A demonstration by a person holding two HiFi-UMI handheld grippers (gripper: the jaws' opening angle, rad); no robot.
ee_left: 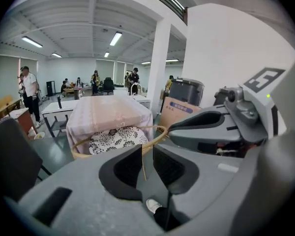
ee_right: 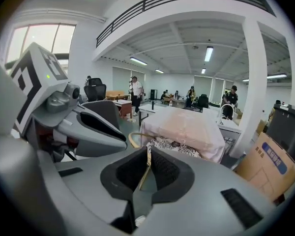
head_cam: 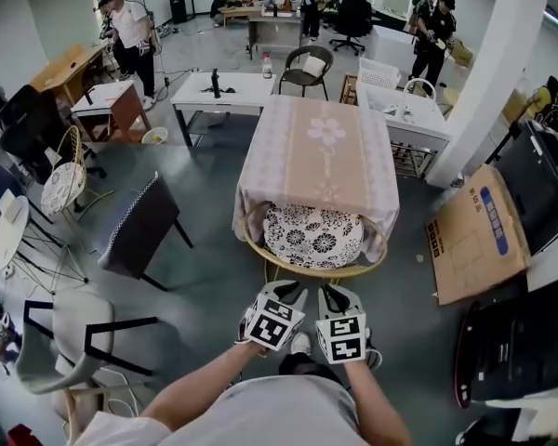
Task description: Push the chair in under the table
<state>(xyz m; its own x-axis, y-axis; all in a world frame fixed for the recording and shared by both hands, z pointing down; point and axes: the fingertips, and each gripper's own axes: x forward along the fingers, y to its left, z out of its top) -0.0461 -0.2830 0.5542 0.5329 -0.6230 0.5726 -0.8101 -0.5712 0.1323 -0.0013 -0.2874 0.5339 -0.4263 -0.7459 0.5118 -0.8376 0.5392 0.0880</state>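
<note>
The chair (head_cam: 313, 236), with a rattan rim and a black-and-white flowered cushion, has its seat tucked under the table (head_cam: 316, 156), which is draped in a pink cloth. Its curved back rim sticks out on my side. Both grippers hang in front of my body, short of the chair and touching nothing. My left gripper (head_cam: 286, 292) is open with a clear gap and nothing in it (ee_left: 147, 156). My right gripper (head_cam: 333, 294) shows only a narrow slit between its pads, also with nothing in it (ee_right: 147, 163). Both gripper views look at the chair (ee_left: 119, 139) (ee_right: 172, 146) and the table (ee_left: 105, 114) (ee_right: 184, 124) beyond the jaws.
A black chair (head_cam: 139, 226) stands left of the table and a light folding chair (head_cam: 84, 333) stands nearer to me on the left. A flat cardboard box (head_cam: 474, 235) and a white pillar (head_cam: 502, 72) are on the right. White desks (head_cam: 223, 86) and several people are behind the table.
</note>
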